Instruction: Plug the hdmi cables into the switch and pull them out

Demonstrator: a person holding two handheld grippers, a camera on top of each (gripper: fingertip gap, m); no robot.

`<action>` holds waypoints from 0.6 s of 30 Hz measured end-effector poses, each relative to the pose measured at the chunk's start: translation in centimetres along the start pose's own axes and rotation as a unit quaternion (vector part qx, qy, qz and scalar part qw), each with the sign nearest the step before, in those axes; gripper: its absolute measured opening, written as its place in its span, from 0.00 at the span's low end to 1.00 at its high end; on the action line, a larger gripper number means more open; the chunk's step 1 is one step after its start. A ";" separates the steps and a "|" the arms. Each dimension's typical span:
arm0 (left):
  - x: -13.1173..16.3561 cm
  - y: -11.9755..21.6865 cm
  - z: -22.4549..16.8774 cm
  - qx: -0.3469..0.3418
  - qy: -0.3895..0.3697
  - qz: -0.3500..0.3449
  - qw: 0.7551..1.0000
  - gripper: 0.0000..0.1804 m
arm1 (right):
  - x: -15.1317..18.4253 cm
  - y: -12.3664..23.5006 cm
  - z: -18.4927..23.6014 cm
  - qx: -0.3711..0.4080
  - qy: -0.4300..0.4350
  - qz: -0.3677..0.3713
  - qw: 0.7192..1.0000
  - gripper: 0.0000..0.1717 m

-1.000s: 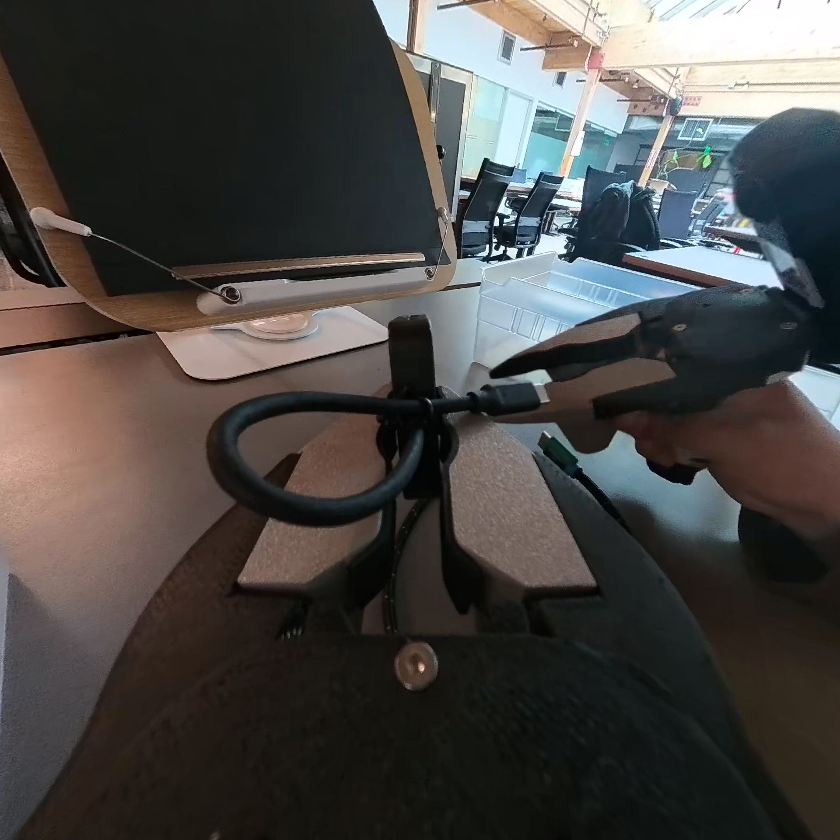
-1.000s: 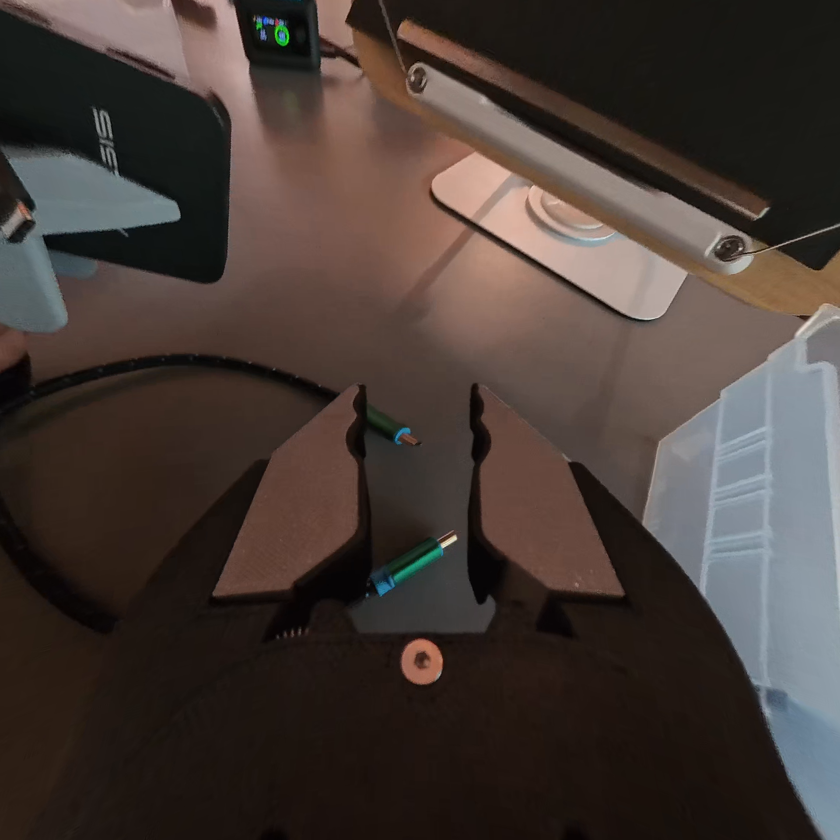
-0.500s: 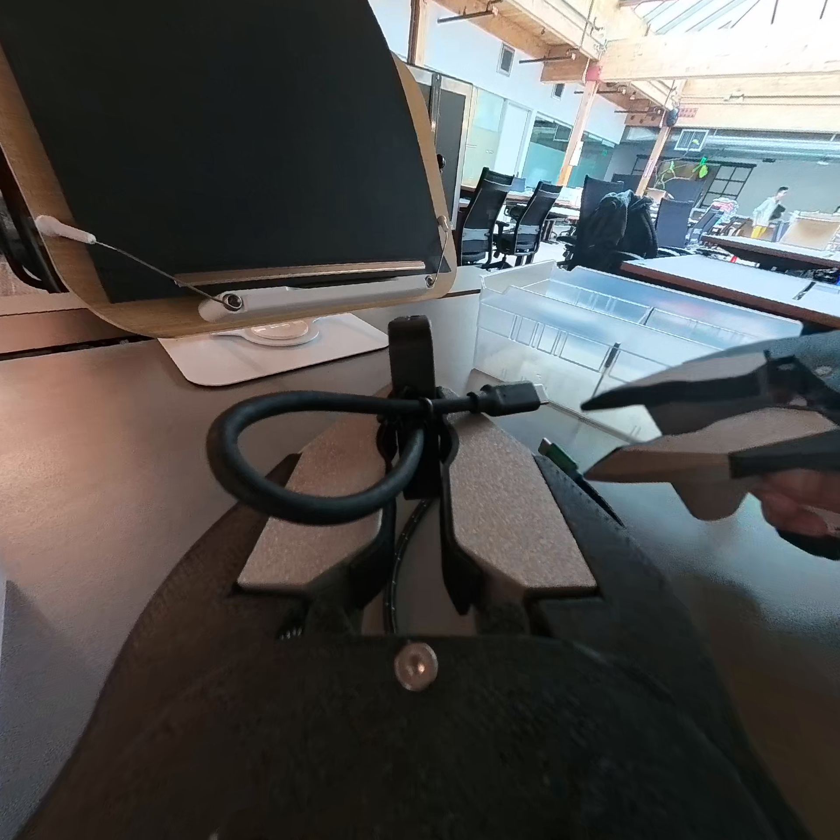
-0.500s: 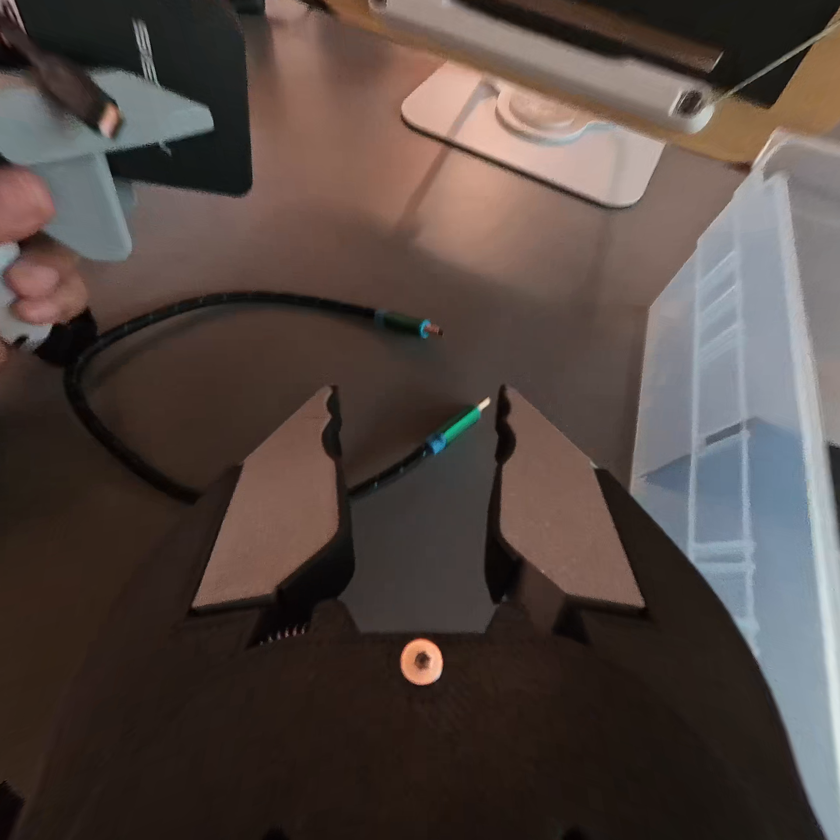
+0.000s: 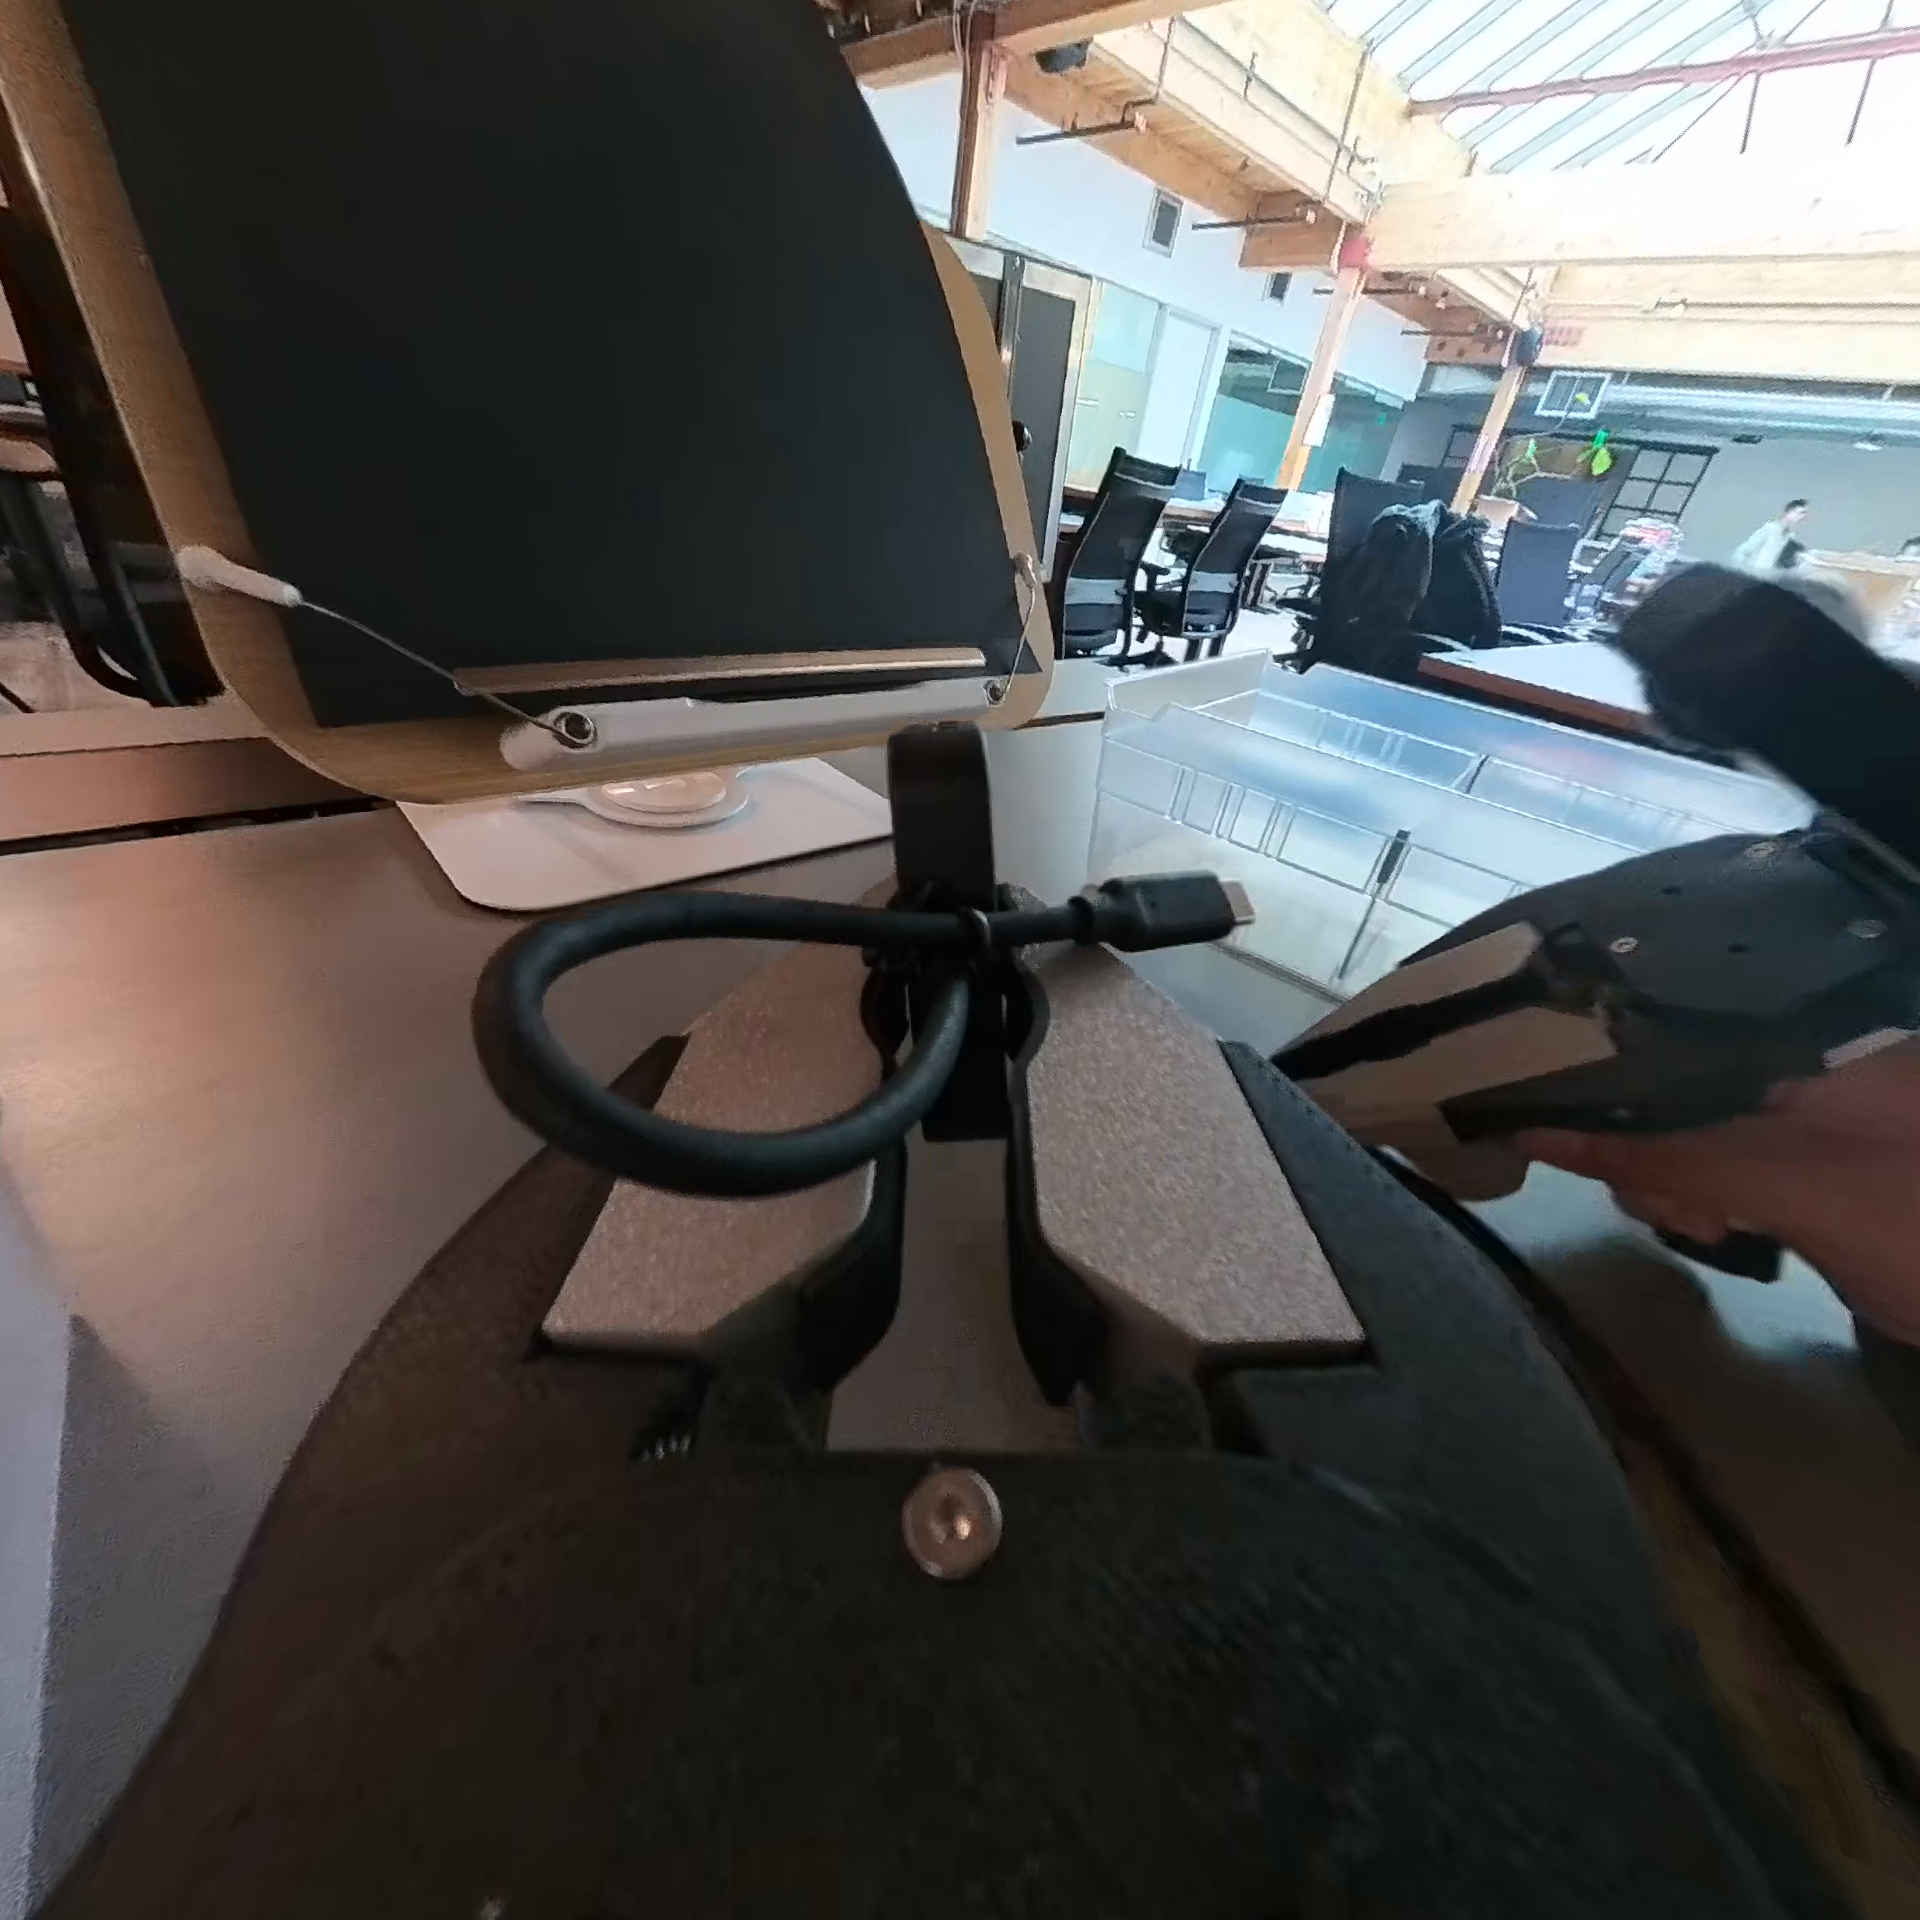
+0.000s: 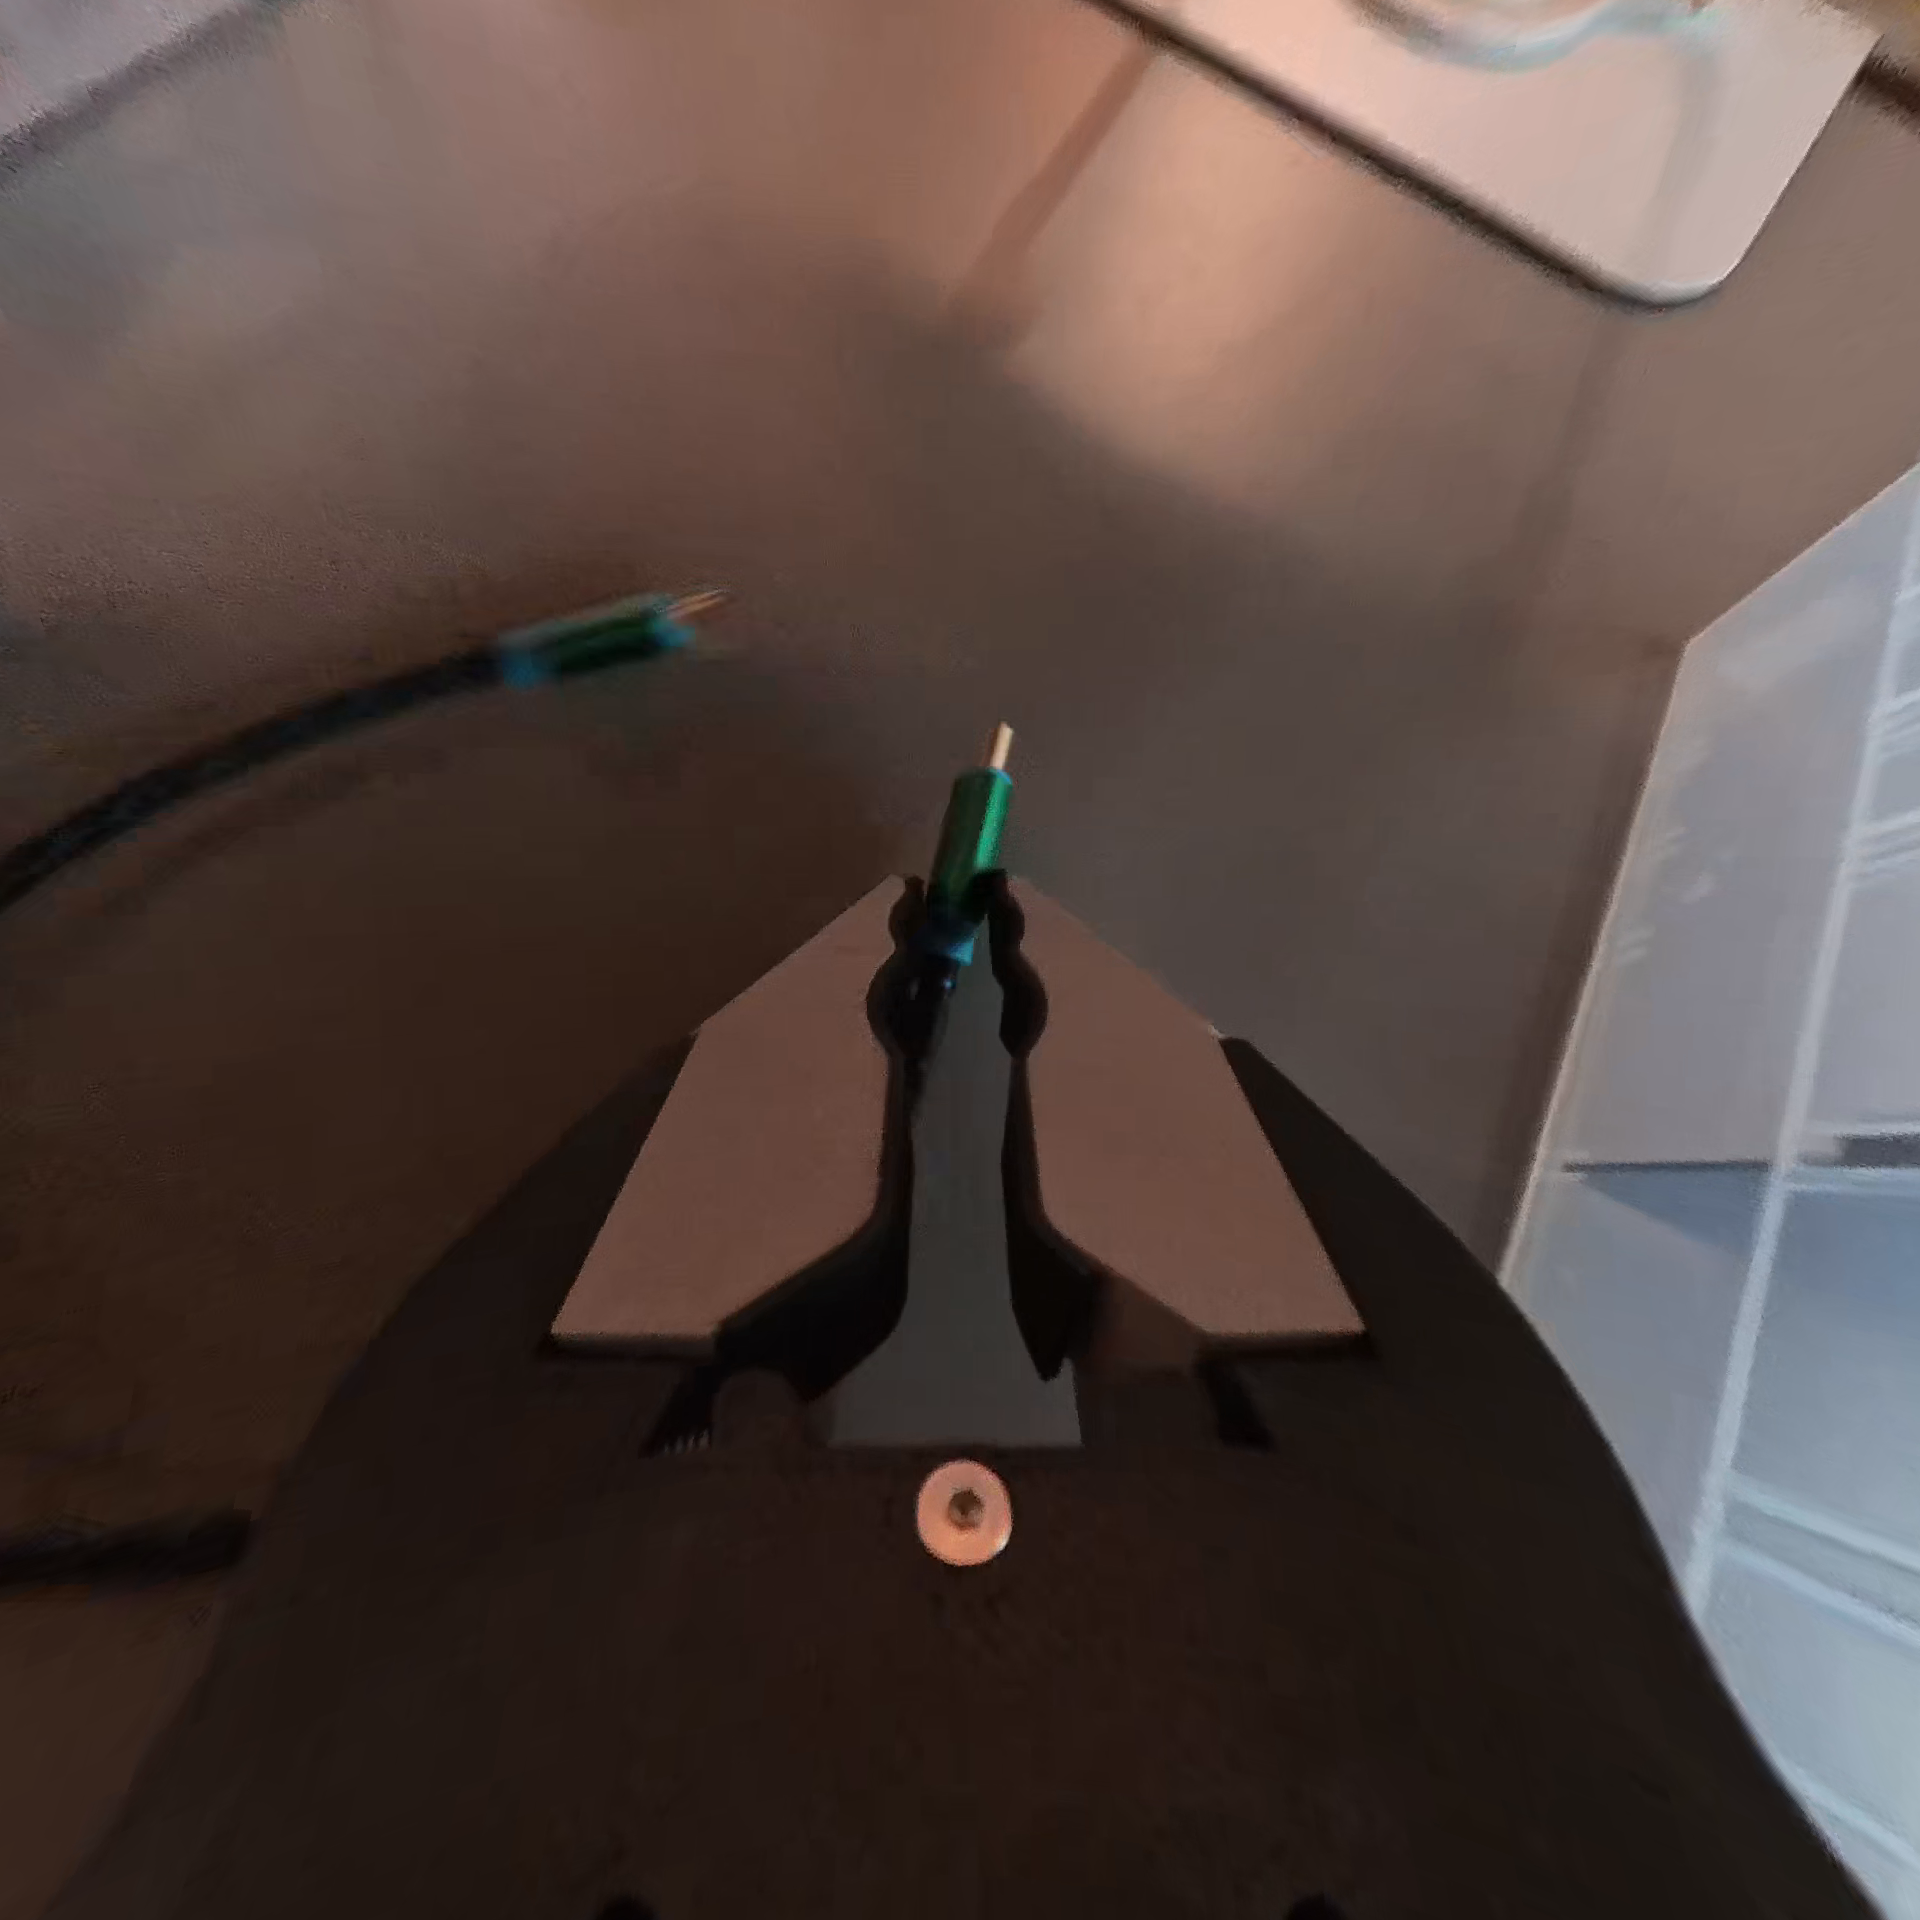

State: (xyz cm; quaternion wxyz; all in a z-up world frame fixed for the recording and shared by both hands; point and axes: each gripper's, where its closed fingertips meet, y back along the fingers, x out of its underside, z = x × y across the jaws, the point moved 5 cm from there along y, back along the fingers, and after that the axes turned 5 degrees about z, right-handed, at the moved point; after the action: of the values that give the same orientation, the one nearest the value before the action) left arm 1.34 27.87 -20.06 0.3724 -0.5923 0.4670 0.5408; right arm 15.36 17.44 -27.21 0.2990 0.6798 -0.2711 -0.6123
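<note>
Switch [image 5: 940, 831]: I see a black upright body standing at 12 o'clock from my left gripper [image 5: 954, 940], clamped between the fingertips and rising above them.
Pigtail cable [image 5: 665, 1132]: a short thick black lead loops out to 9 o'clock over the left finger, crosses back in front of the switch and ends in a black plug [image 5: 1164, 911] pointing to 3 o'clock – free in the air.
Left gripper: jaws nearly together, both pads pressed on the switch body.
Green plug [image 6: 971, 831]: it sticks out at 12 o'clock from my right gripper [image 6: 951, 914], gold tip forward, tilted slightly toward 1 o'clock.
Right gripper: jaws drawn close, fingertips pinching the rear of the green plug at its blue collar; the braided lead runs back between the fingers.
Second green plug [image 6: 603, 639]: lies on the dark table [image 6: 1143, 623] at 10 o'clock, well apart – blurred, with its braided cable [image 6: 208, 769] curving off toward 8 o'clock.
Clear bin [image 6: 1787, 1039]: at 3 o'clock, just beside the right gripper.
From the left view: the right gripper [image 5: 1340, 1049] sits at 3 o'clock, below the black plug; a hand [image 5: 1766, 1174] holds it.
</note>
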 end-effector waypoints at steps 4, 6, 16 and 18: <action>-0.3 0.3 0.3 -0.007 0.005 -0.013 1.000 0.06 | -3.1 5.7 0.1 0.034 0.042 -0.079 0.995 0.04; -0.4 0.5 0.5 -0.009 0.011 -0.019 1.000 0.06 | -5.2 9.6 -0.1 0.050 0.064 -0.121 0.989 0.04; -0.1 0.3 0.2 -0.002 0.009 -0.009 1.000 0.06 | -10.8 29.3 -8.9 0.247 0.119 -0.266 0.924 0.04; 0.1 0.1 -0.2 0.001 -0.003 0.000 1.000 0.06 | -10.2 30.3 -11.3 0.274 0.110 -0.267 0.917 0.04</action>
State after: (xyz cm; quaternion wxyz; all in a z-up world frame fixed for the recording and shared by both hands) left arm 1.27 27.67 -20.13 0.3743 -0.5903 0.4666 0.5420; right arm 25.45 5.36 2.76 -0.0458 0.8454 -0.2020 -0.4923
